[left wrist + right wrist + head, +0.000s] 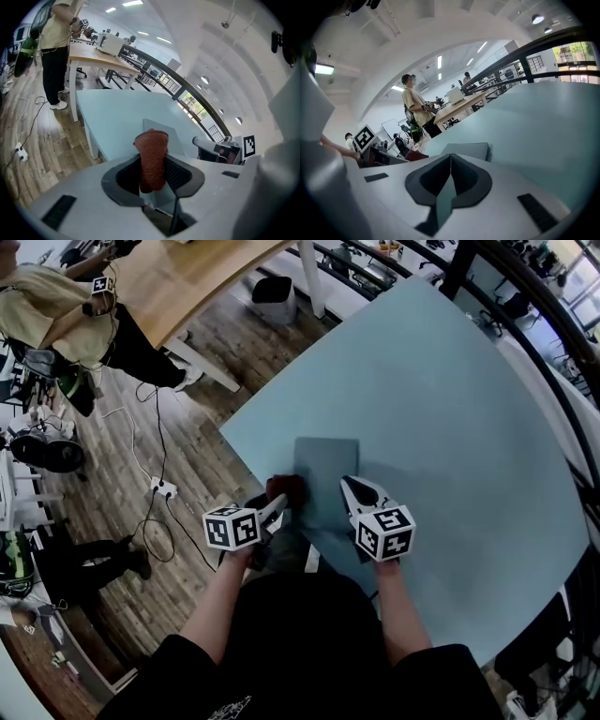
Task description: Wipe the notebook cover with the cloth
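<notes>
Looking down on a grey notebook (325, 479) lying flat and closed near the front corner of a pale blue table (450, 427), well apart from anything else on it

Holding a rust-red cloth (152, 157) in the left gripper (275, 512), jaws clamped on its bunched lower part, with the rounded top poking up past them. From the head view, placing that cloth (286, 491) right at the left edge of the notebook, just beside or barely over it; impossible to say whether touching the cover. From the left gripper view, seeing the notebook (176, 138) beyond the cloth rather than under it

Keeping the right gripper (361, 495) at the notebook's right near side, jaws shut together on nothing, apparently above the table rather than pressing the notebook (466, 151) down

Judging the task barely begun: cloth picked up and brought to the notebook, no sign of any wiping across the cover. Left to do: lowering the cloth onto the cover and sweeping it over the whole face, perhaps steadying the notebook with the right gripper
</notes>
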Motion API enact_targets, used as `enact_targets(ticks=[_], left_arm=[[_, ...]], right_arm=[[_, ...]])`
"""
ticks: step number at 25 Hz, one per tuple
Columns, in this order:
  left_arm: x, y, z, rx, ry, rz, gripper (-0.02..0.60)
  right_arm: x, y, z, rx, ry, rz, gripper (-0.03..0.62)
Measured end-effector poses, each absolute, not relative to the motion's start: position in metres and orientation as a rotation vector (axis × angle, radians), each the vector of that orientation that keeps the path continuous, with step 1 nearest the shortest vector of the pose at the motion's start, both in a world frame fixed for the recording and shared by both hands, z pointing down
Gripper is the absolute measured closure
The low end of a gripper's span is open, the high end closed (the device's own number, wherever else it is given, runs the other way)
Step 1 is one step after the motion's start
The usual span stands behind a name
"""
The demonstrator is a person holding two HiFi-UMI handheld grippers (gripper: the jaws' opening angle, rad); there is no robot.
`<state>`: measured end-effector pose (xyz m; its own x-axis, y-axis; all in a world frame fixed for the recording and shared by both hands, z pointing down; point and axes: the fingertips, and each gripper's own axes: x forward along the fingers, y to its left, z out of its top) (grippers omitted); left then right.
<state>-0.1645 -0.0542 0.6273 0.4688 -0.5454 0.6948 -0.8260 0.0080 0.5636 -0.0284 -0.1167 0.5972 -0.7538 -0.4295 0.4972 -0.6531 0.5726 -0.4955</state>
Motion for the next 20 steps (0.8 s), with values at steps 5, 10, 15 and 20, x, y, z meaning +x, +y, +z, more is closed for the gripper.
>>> enact_targets(ticks=[5,10,15,20], left_arm=[[-0.179,-0.049,0.619,1.657,-1.222,0.312,0.448],[-0.172,-0.055,0.595,1.719,-1.19,0.284,0.448],[-0.135,-0.061,0.579,1.798,-1.077,0.287,0.448],[-0.086,-0.059,0.585,1.834,-0.936,0.308,0.448]], right_arm=[[-0.026,-0.116,0.599,0.893,-2.48,0.983,0.586],[-0.021,-0.12,0.597,0.918,-2.483,0.988,0.586],[-0.005,-0.118,0.593,0.972,-2.461,0.968,0.586],[0.019,-0.118,0.595,1.048,-2.433,0.975,0.586]])
